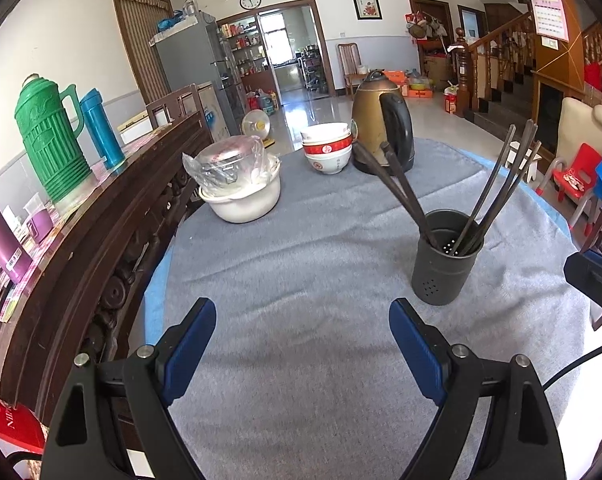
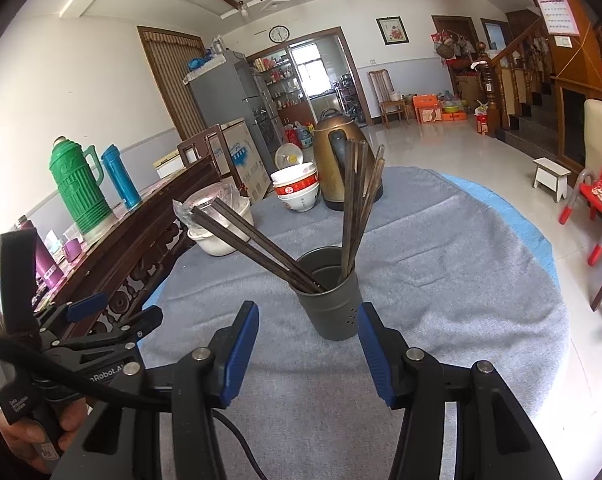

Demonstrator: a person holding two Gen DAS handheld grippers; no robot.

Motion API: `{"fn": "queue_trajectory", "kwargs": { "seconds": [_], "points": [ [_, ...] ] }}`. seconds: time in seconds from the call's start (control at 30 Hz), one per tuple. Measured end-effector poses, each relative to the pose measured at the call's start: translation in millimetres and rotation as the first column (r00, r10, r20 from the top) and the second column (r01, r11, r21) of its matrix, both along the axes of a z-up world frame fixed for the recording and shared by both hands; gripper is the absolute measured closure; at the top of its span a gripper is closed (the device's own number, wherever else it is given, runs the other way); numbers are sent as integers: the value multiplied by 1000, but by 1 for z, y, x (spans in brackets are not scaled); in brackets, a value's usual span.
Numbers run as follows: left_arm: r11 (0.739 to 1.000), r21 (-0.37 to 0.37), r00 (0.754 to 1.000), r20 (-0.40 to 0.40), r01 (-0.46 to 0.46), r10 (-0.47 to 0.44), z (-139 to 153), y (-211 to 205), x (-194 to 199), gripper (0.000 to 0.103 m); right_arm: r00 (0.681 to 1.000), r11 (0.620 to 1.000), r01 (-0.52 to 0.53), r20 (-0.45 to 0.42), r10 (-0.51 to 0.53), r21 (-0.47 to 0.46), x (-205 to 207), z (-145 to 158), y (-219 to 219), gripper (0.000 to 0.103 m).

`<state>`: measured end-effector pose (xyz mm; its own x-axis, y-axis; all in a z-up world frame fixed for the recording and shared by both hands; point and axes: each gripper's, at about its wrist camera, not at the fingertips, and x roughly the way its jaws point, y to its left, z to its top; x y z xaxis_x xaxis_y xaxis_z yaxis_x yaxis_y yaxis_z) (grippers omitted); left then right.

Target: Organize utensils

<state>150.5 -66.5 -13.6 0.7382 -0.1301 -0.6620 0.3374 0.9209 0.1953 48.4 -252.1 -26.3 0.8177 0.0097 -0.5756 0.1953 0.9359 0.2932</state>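
A dark grey perforated utensil cup (image 1: 445, 264) (image 2: 329, 300) stands upright on the grey cloth, holding several dark chopsticks (image 1: 405, 192) (image 2: 353, 204) that fan out left and right. My left gripper (image 1: 303, 308) is open over bare cloth, with the cup ahead to its right. My right gripper (image 2: 309, 310) is open, its blue pads (image 2: 239, 348) just short of the cup's base on either side, not touching it. The left gripper (image 2: 97, 312) shows at the right wrist view's left edge, held by a hand (image 2: 25, 436).
Behind the cup stand a brass kettle (image 1: 381, 124), stacked red-and-white bowls (image 1: 327, 148) and a white pot with a bagged lid (image 1: 241, 184). A dark wooden sideboard (image 1: 101, 248) on the left carries a green thermos (image 1: 47, 144) and a blue flask (image 1: 101, 128). Cloth edge and floor lie right.
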Motion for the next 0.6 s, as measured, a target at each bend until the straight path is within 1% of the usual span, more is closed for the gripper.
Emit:
{"fn": "queue_trajectory", "kwargs": {
  "seconds": [0.6],
  "points": [
    [1000,3,999,-36,-21,21,-11,9,6,14,1000,1000,-20,-23,20,7,11,-9,11,48]
  ]
}}
